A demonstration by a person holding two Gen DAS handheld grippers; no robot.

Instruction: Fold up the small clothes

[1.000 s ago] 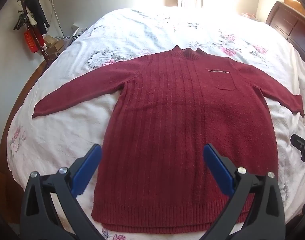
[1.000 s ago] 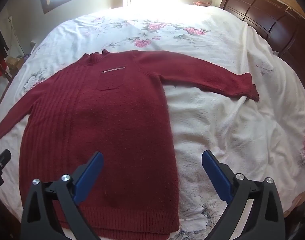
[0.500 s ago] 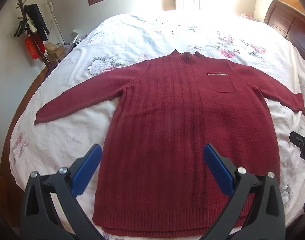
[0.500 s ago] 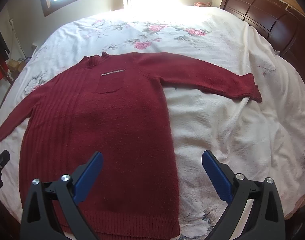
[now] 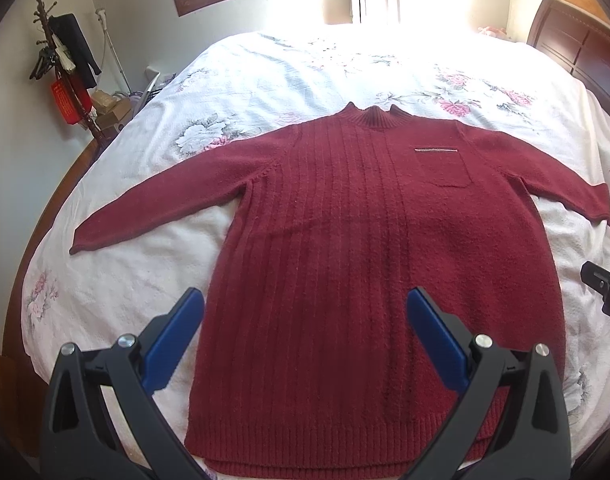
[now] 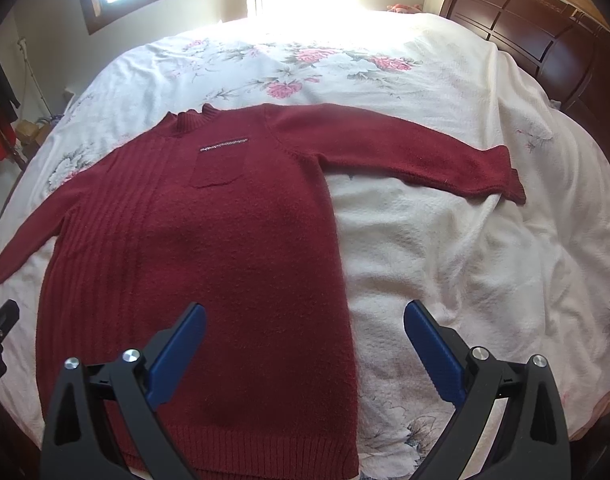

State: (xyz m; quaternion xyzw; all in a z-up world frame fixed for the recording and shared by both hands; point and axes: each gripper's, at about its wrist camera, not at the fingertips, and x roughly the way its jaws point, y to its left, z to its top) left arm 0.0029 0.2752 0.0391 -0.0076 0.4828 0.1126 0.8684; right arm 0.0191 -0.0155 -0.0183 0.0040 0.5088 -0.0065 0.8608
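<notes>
Blue-padded and spread wide, the left gripper [image 5: 305, 328] and right gripper [image 6: 305, 332] hang empty at the bottom of each frame, holding nothing, above the hem of the sweater [image 5: 345, 260]. Past them, the dark red knit lies flat and face-up mid-frame on the floral bedspread [image 5: 265, 72], chest pocket [image 5: 441, 166] up, left sleeve [image 5: 161, 200] and right sleeve [image 6: 405, 148] stretched outward. Folding looks not yet begun. Thick, stretchy knit could slip from a shallow pinch, or a bite could catch the coverlet beneath and drag it along, skewing the fold. Farther off, upper right, stands the headboard [image 6: 525, 28].
</notes>
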